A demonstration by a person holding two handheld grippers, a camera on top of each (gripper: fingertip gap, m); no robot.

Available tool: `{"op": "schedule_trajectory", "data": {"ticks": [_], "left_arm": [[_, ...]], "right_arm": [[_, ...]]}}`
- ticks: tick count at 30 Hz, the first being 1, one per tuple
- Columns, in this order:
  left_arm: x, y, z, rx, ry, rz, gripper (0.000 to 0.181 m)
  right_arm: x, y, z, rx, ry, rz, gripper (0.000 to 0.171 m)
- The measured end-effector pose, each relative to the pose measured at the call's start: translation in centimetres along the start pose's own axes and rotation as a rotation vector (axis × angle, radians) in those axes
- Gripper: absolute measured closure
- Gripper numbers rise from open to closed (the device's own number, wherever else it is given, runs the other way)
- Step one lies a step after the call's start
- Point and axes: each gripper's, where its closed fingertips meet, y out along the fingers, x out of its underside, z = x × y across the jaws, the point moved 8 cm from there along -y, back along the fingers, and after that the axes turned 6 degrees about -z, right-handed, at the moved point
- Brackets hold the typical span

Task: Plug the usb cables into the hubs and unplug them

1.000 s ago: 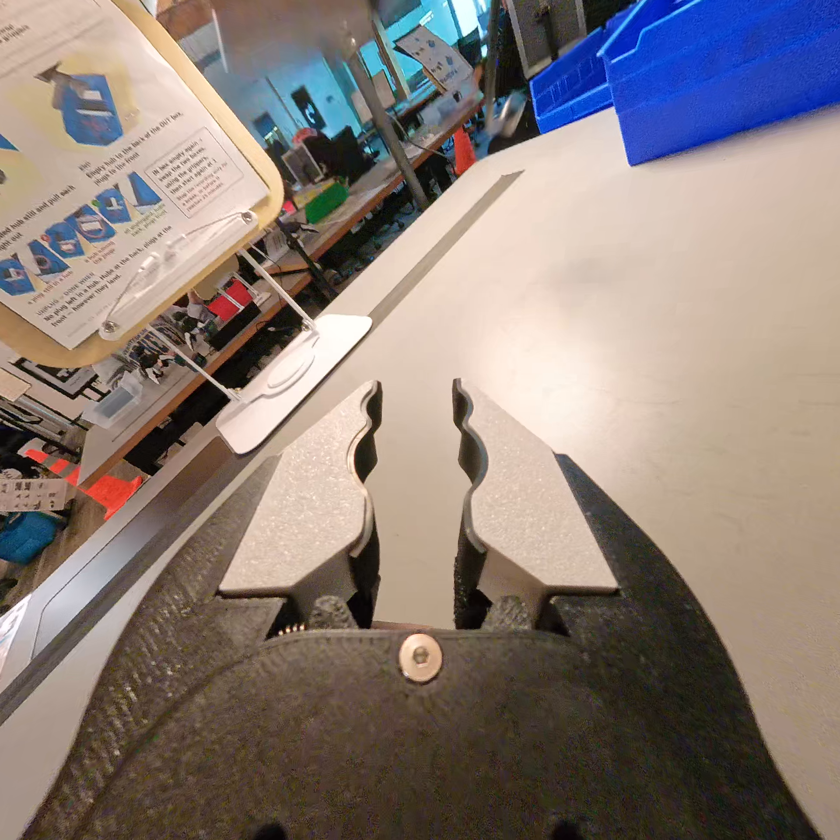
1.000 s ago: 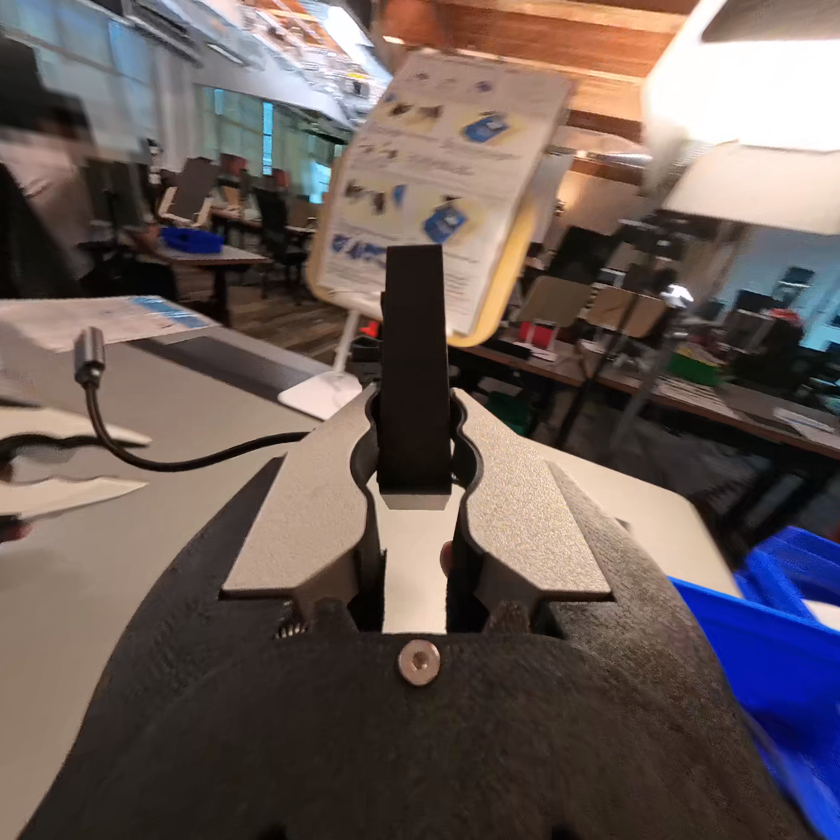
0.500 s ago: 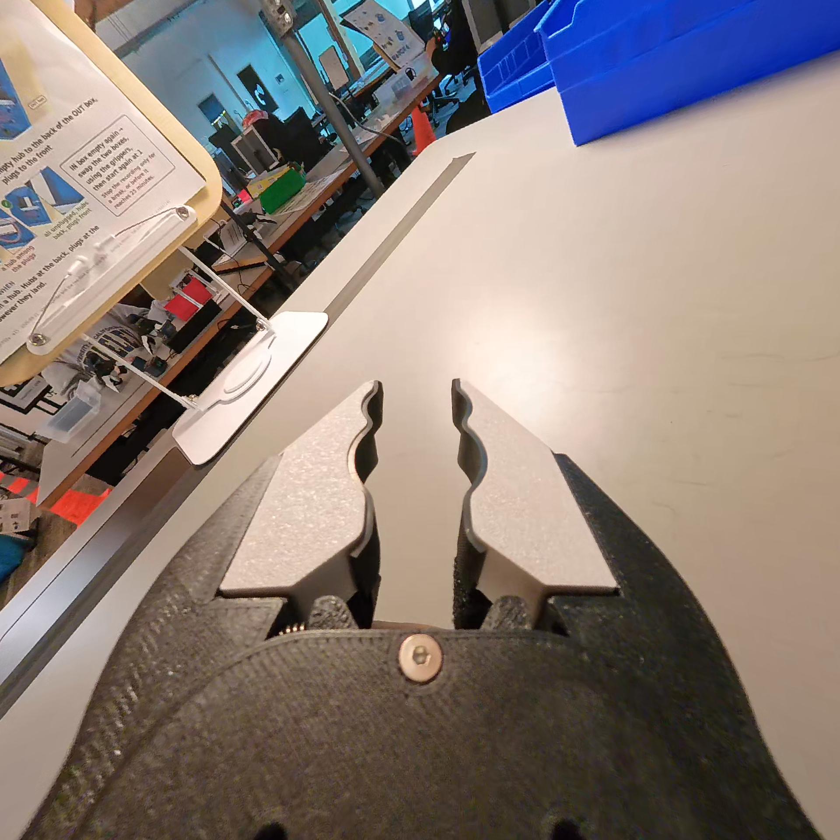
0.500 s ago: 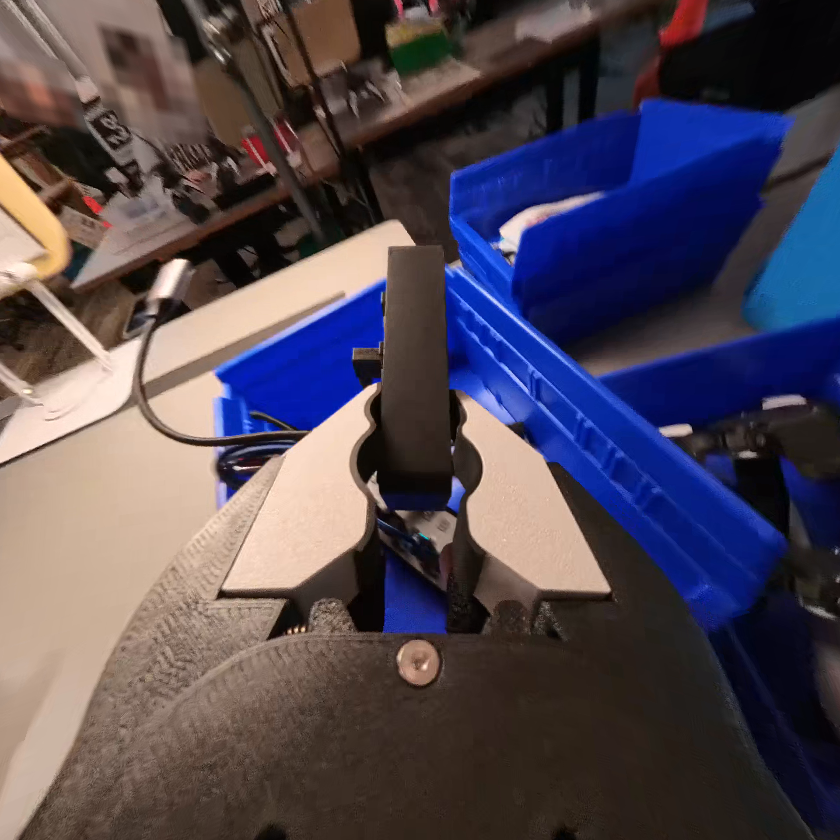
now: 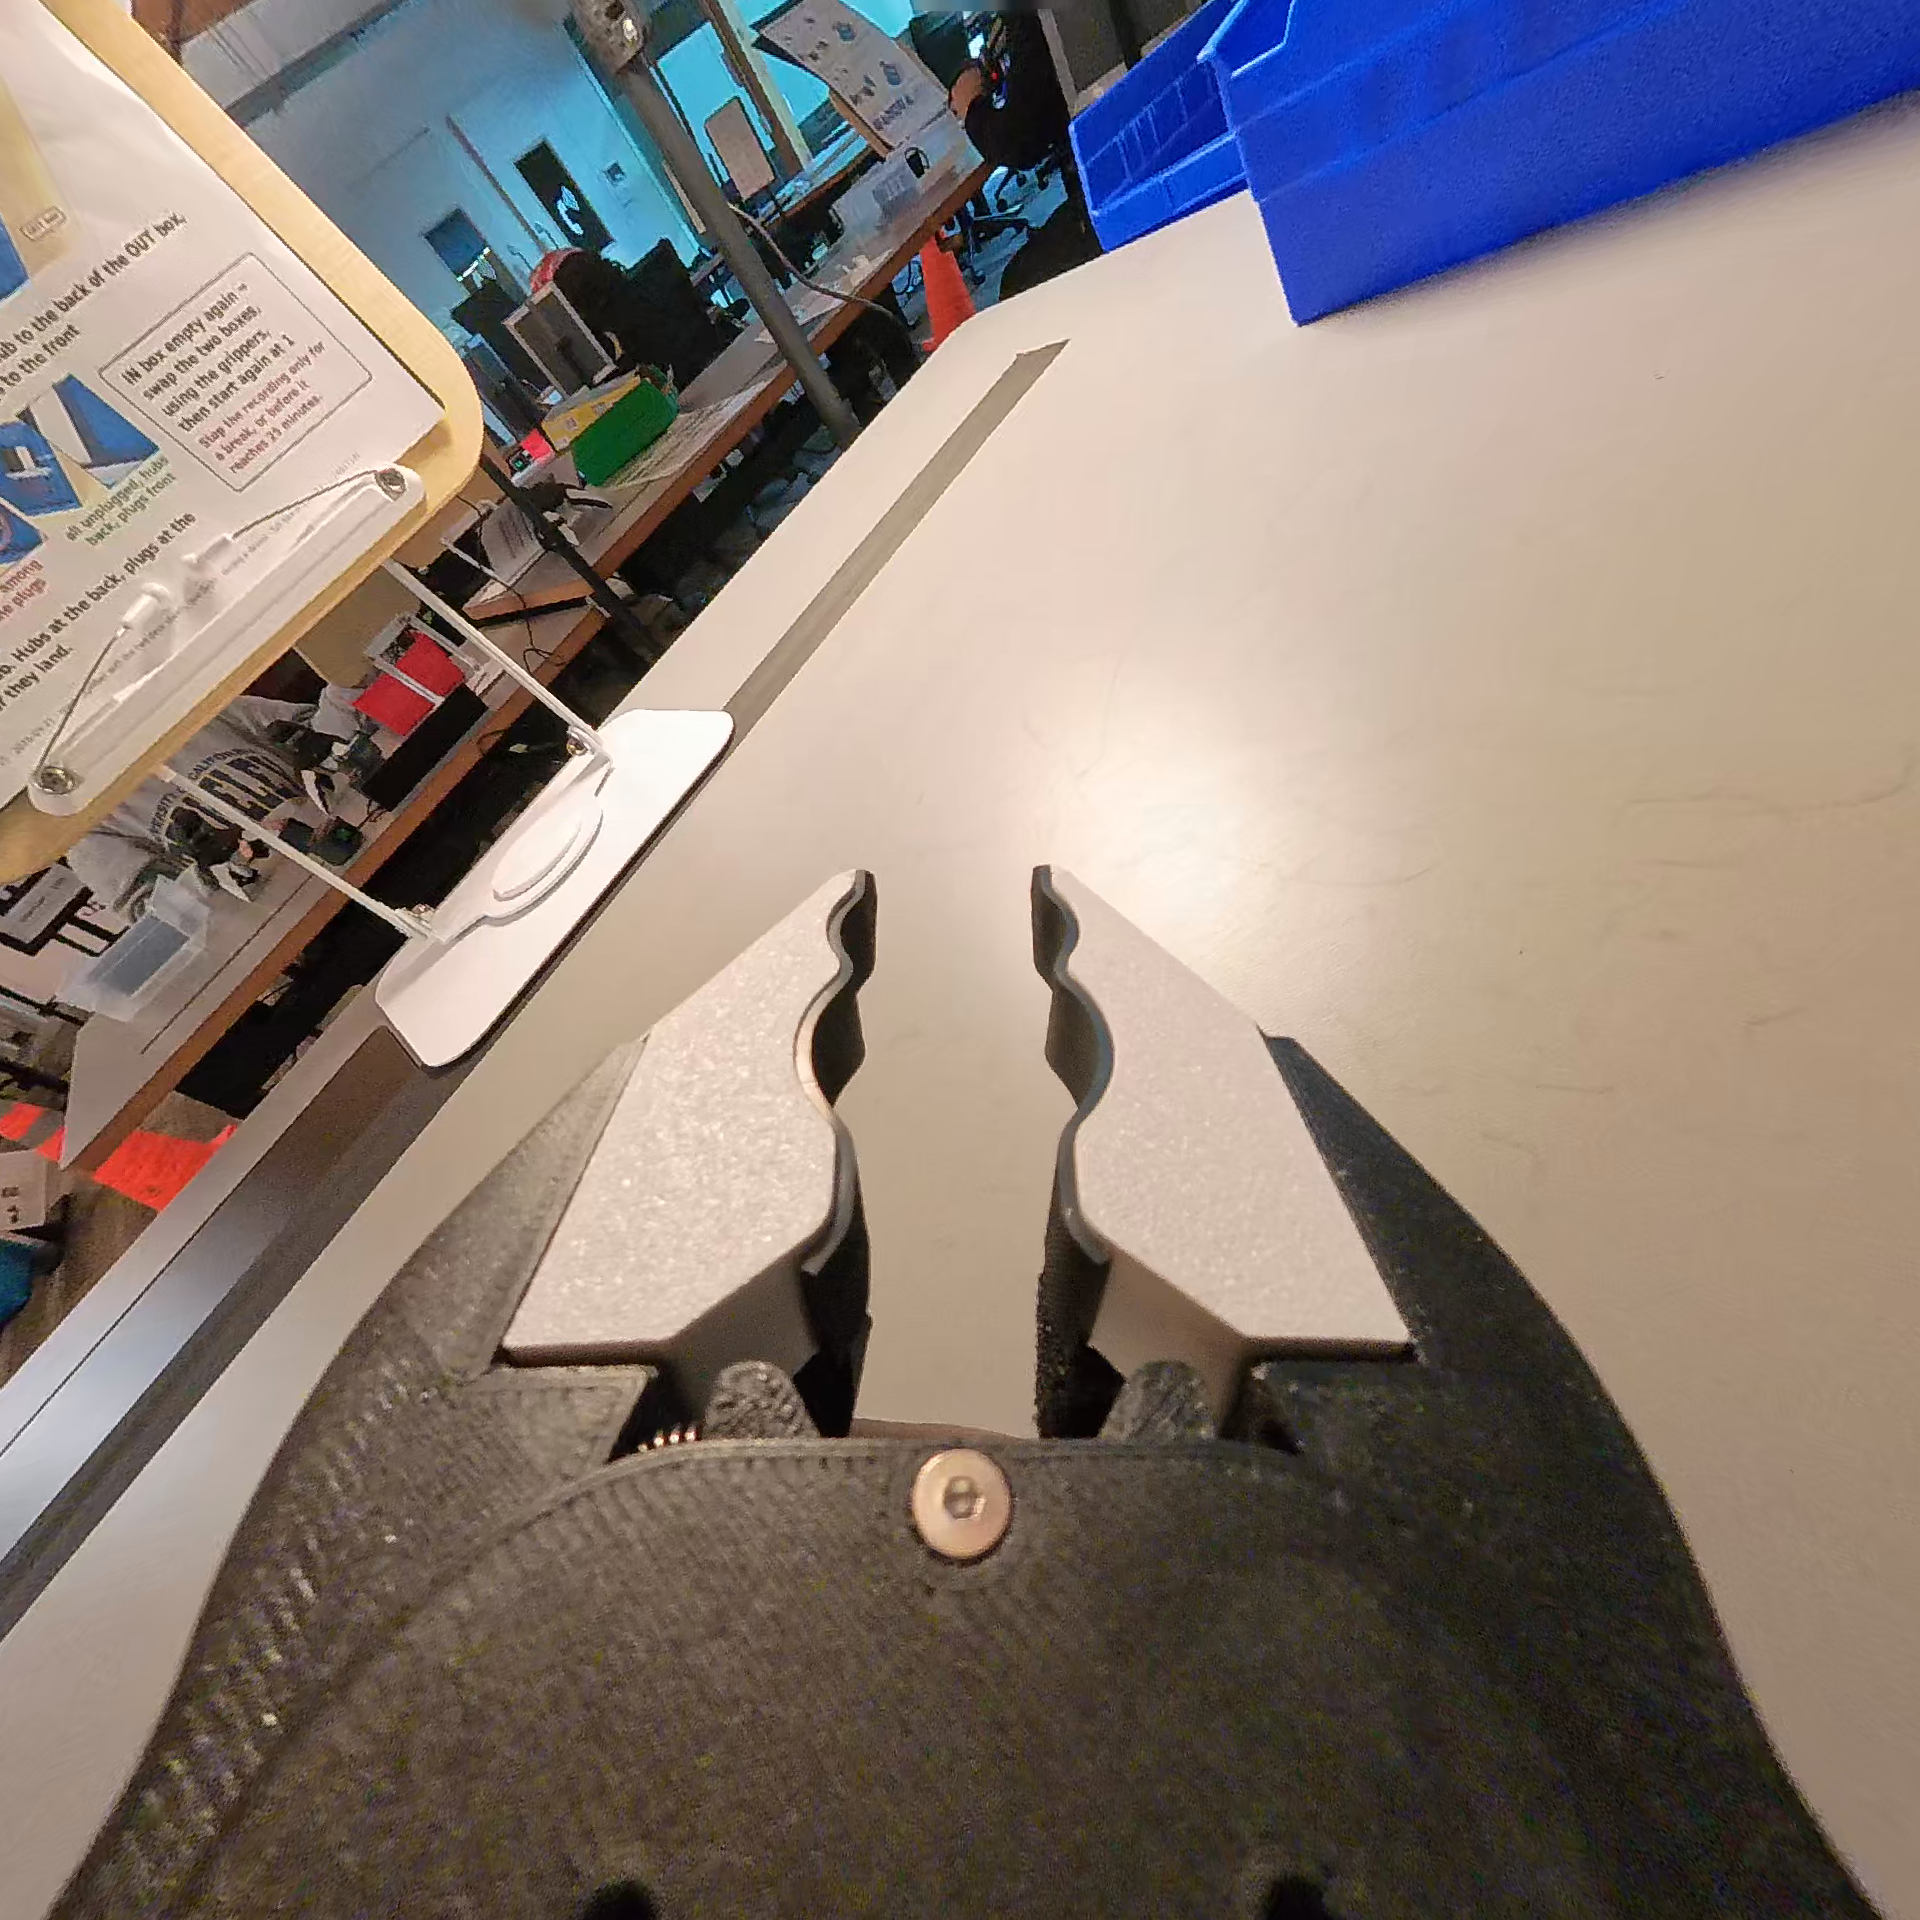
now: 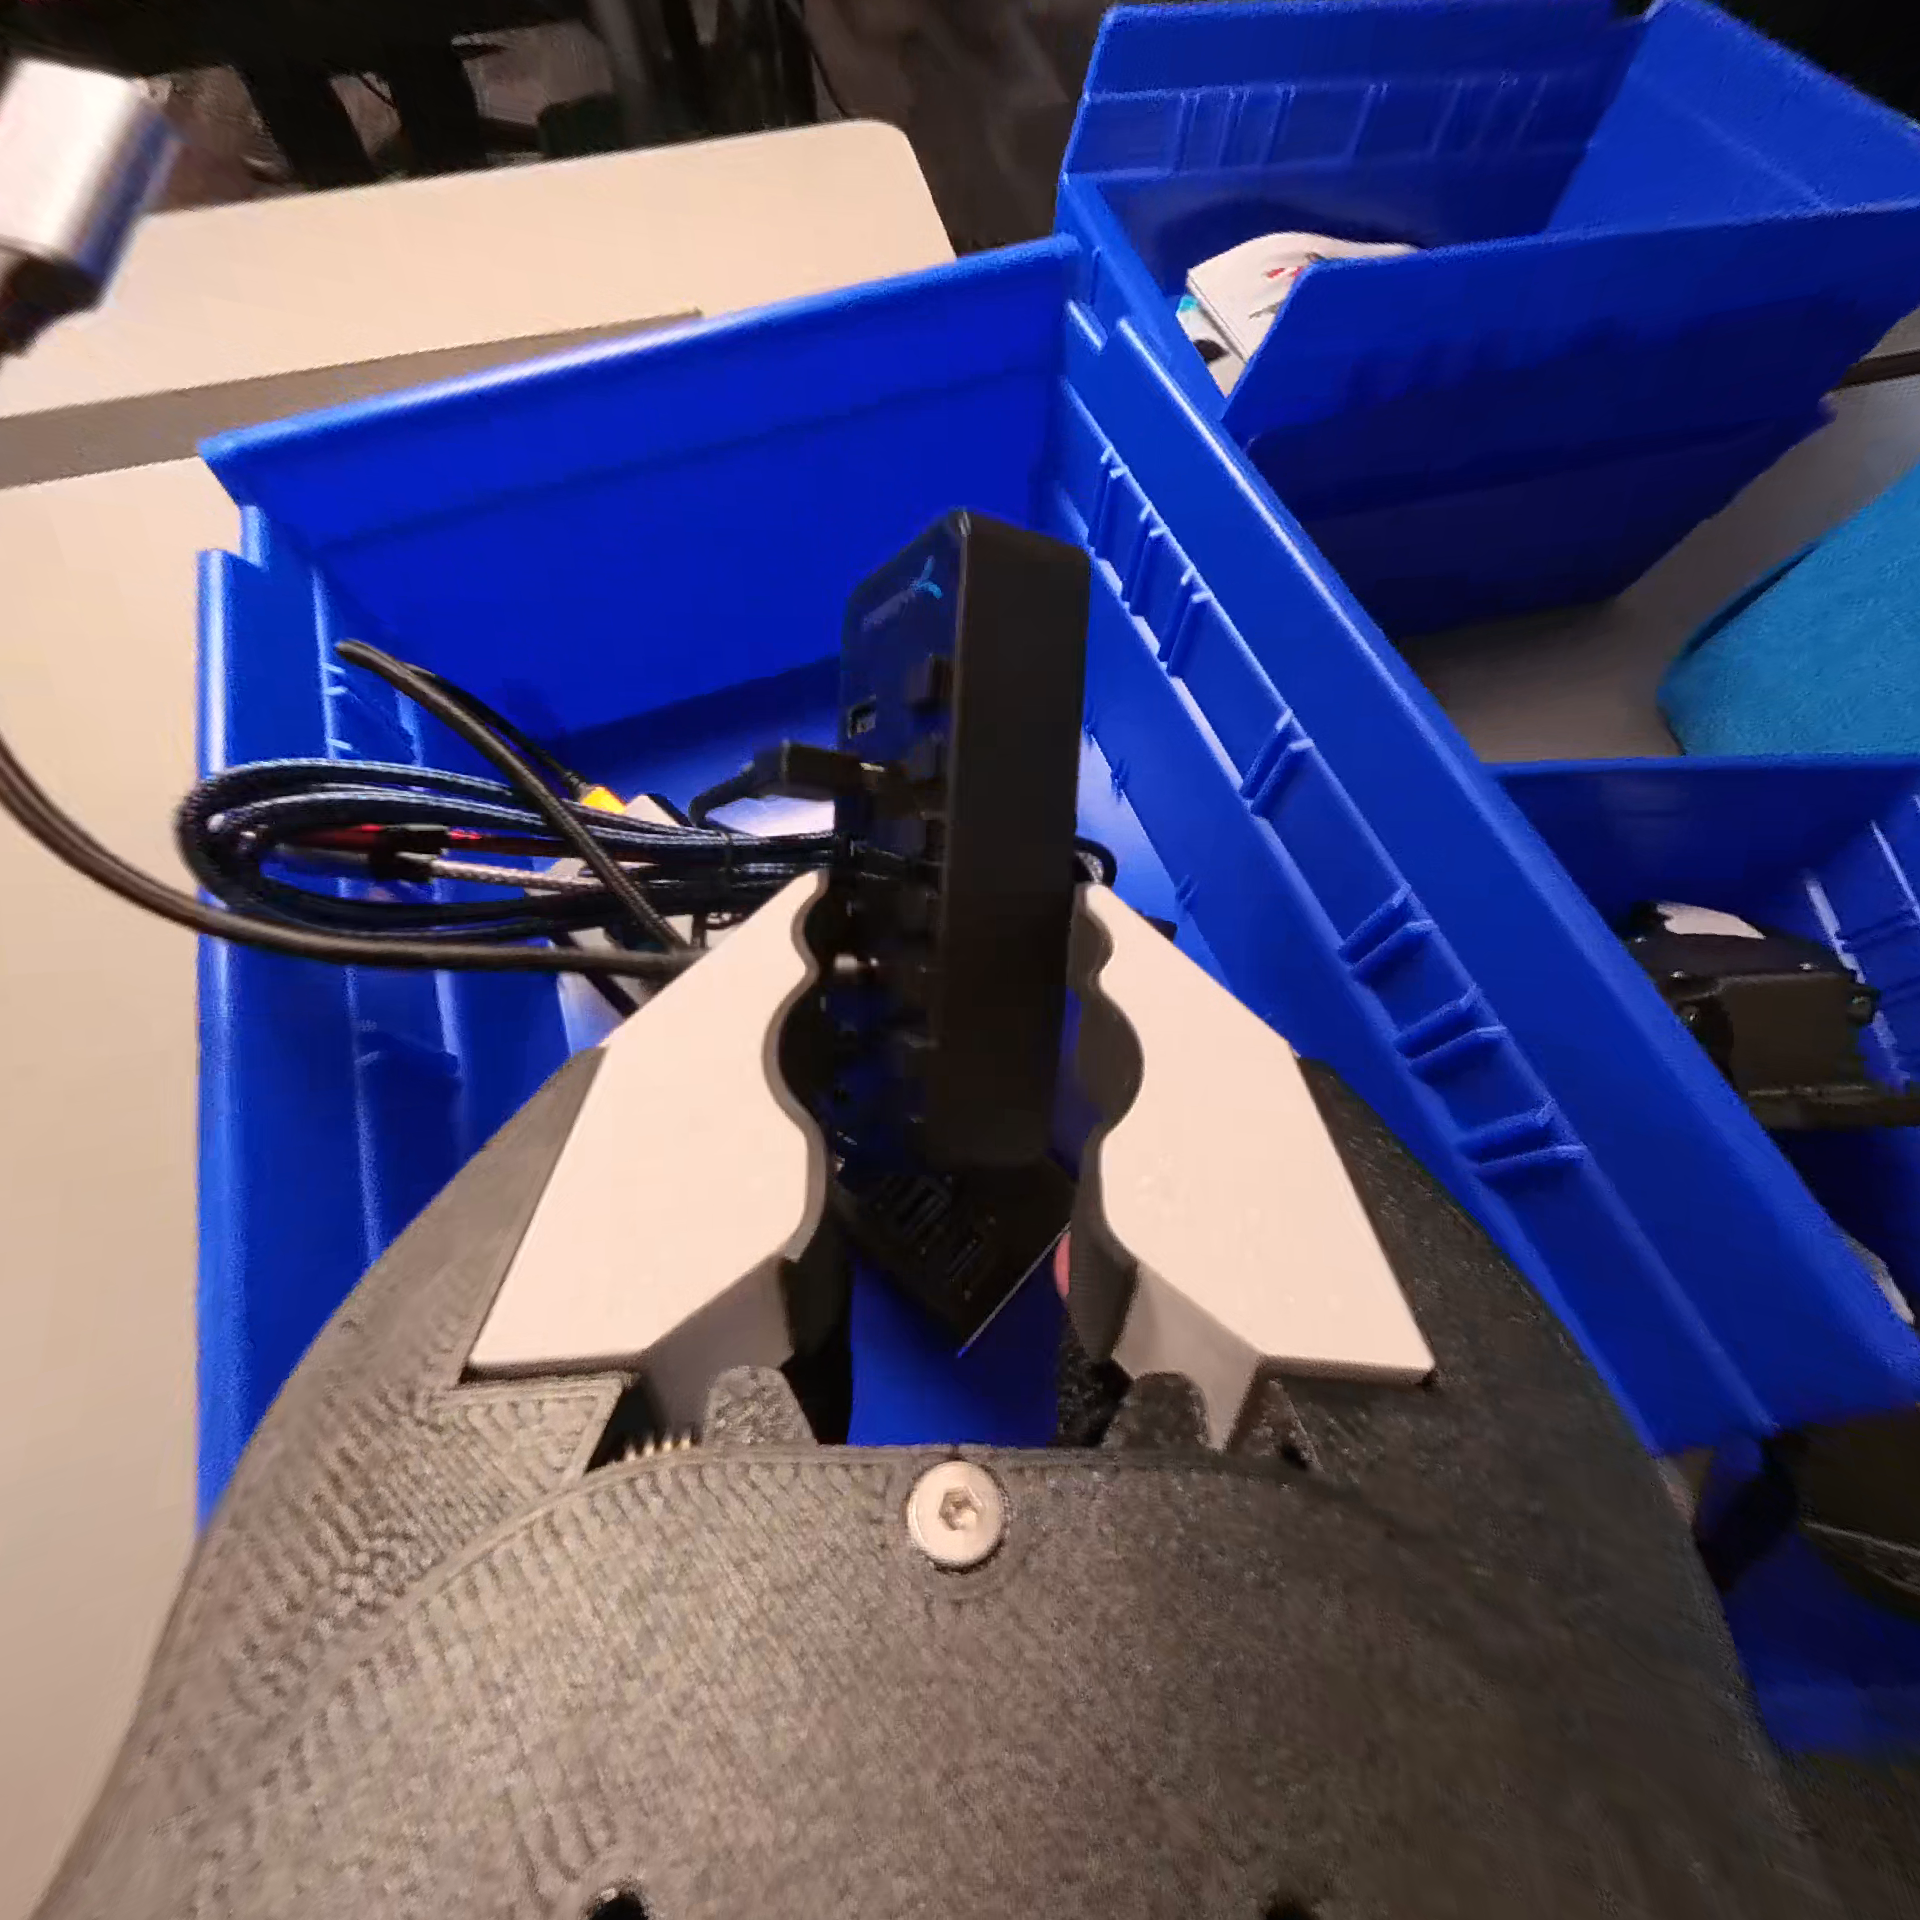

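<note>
The pale grey tabletop (image 5: 1455, 644) fills most of the left wrist view, bare ahead of the fingers, with stacked blue plastic bins (image 5: 1558, 135) at its far right corner and a white-footed stand (image 5: 561, 873) carrying a printed instruction sheet at its left edge.

In the right wrist view, a long blue plastic bin (image 6: 644, 499) lies straight ahead, holding a bundle of dark braided usb cables (image 6: 416, 852). More blue bins (image 6: 1507, 343) sit beside it to the right.

The right gripper (image 6: 951, 914) has its grey fingers pinched on a slim black rectangular usb hub (image 6: 977, 831), held above that bin. The hub's long axis runs forward, away from the fingers and roughly in line with them, and its port face is turned left. One black plug (image 6: 821, 774) is seated in a port on that face, its lead trailing left into the bundle (whether other leads are plugged in I cannot tell).

The left gripper (image 5: 951, 914) has its fingers spread apart with nothing between them, low over the table.

The plug sticks out to the left of the hub, square to its long axis, so I judge the empty left gripper, approaching from that side, is the one to pull it.

A blurred silver connector (image 6: 73, 197) hangs at the top left corner.
</note>
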Motion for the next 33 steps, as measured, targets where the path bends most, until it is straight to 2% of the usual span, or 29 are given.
{"op": "schedule_trajectory", "data": {"ticks": [3, 9, 15, 18, 24, 25, 27, 28, 30, 33], "left_arm": [[-0.1, -0.1, 0.0, 0.001, 0.003, 0.003, 0.149], [-0.3, -0.2, 0.2, 0.008, 0.012, 0.011, 0.149], [-0.3, -0.2, 0.5, 0.009, 0.016, -0.003, 0.149], [-0.2, -0.2, 0.3, 0.006, -0.007, -0.012, 0.148], [0.0, -0.7, -0.5, 0.018, -0.141, -0.010, 0.145], [0.2, -1.0, -0.6, 0.024, -0.176, -0.018, 0.141], [0.7, -1.9, -0.9, 0.008, -0.268, -0.036, 0.117], [1.0, -2.6, -1.1, -0.005, -0.323, -0.042, 0.111], [1.8, -4.6, -1.2, 0.004, -0.434, -0.031, 0.110], [3.6, -8.8, -2.1, -0.129, -0.544, -0.036, 0.112]], "right_arm": [[-1.0, -1.2, 0.3, -0.014, -0.004, 0.024, 0.112], [-1.8, -5.7, 1.1, 0.024, -0.035, 0.100, 0.105], [2.1, -10.2, 0.5, 0.054, -0.068, 0.169, 0.105], [4.6, -11.7, -0.6, -0.015, -0.109, 0.211, 0.105], [8.1, -11.3, -3.8, -0.191, -0.167, 0.204, 0.098], [8.4, -10.9, -4.1, -0.203, -0.172, 0.195, 0.098], [8.9, -10.0, -4.7, -0.233, -0.188, 0.170, 0.099], [9.1, -9.6, -5.0, -0.243, -0.200, 0.158, 0.100], [9.4, -9.0, -5.4, -0.244, -0.230, 0.143, 0.104], [9.5, -8.4, -5.8, -0.226, -0.280, 0.136, 0.110]]}}
